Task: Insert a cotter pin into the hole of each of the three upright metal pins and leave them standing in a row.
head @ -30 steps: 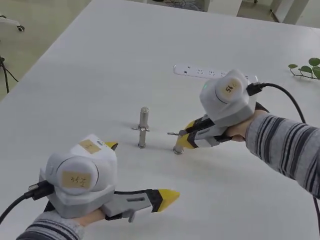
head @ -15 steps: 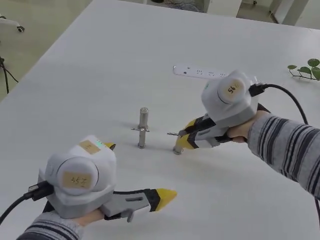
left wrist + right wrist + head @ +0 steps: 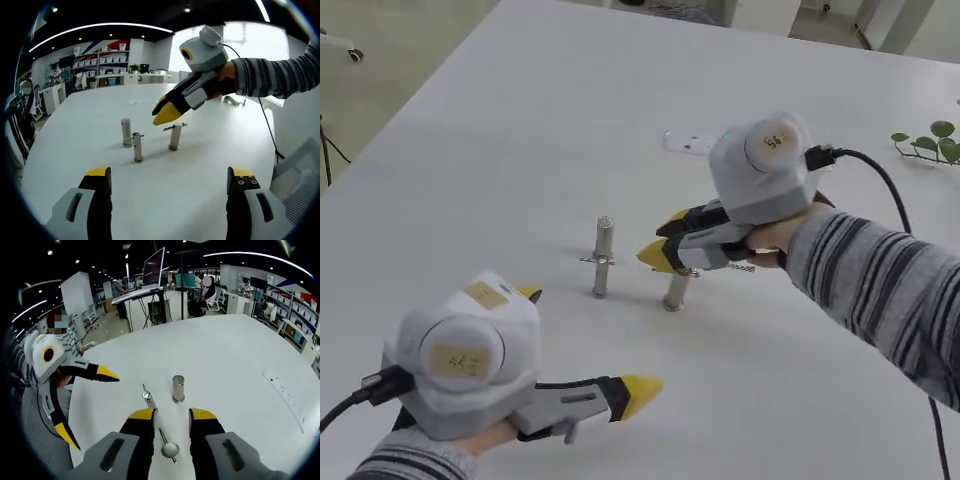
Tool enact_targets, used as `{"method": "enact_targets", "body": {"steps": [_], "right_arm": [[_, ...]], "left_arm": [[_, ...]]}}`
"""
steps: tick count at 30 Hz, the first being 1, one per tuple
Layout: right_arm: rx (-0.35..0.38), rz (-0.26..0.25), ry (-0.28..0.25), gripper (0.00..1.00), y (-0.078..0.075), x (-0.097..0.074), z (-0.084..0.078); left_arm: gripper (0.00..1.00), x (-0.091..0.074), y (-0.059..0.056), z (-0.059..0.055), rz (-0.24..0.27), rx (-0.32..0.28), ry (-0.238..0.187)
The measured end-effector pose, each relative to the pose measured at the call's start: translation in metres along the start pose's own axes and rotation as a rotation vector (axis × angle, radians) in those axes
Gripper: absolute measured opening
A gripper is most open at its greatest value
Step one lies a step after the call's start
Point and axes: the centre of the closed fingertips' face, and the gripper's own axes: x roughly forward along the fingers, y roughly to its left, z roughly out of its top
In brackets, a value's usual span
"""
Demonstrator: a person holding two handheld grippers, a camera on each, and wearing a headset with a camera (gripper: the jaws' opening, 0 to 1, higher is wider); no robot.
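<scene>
Three metal pins stand close together on the white table (image 3: 520,120). The bare pin (image 3: 126,132) is farthest from my left gripper. Beside it a pin (image 3: 137,147) carries a cotter pin, also seen in the head view as the pin (image 3: 601,265). The third pin (image 3: 675,290) has a cotter pin through its top. My right gripper (image 3: 658,256) hovers just above that third pin (image 3: 170,449), its jaws slightly apart and holding nothing. My left gripper (image 3: 167,175) stands wide open and empty near the front, well short of the pins.
A white power strip (image 3: 285,392) lies on the table beyond the pins. A small green plant (image 3: 925,140) sits at the far right. The table's left edge (image 3: 390,150) runs along the floor side.
My right gripper has let go of the cotter pin and lifted up and to the left, off the third pin. The left gripper has barely moved.
</scene>
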Motion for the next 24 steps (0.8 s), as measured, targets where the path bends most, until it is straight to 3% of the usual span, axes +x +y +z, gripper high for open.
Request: {"method": "enact_targets", "body": {"steps": [4,8,16,24], "right_arm": [[-0.004,-0.026,-0.067,0.23,-0.006,0.011,0.017],[-0.001,-0.034,-0.075,0.22,-0.011,0.025,0.023],[0.018,-0.028,-0.076,0.21,-0.017,0.053,0.025],[0.021,0.001,-0.06,0.17,-0.01,0.071,0.023]], "left_arm": [[0.95,-0.001,0.002,0.002,0.011,-0.004,-0.007],[0.93,0.0,0.001,0.007,0.009,-0.013,-0.033],[0.91,0.003,0.005,0.009,0.021,-0.027,-0.037],[0.9,0.003,0.009,0.009,0.033,-0.037,-0.037]]}}
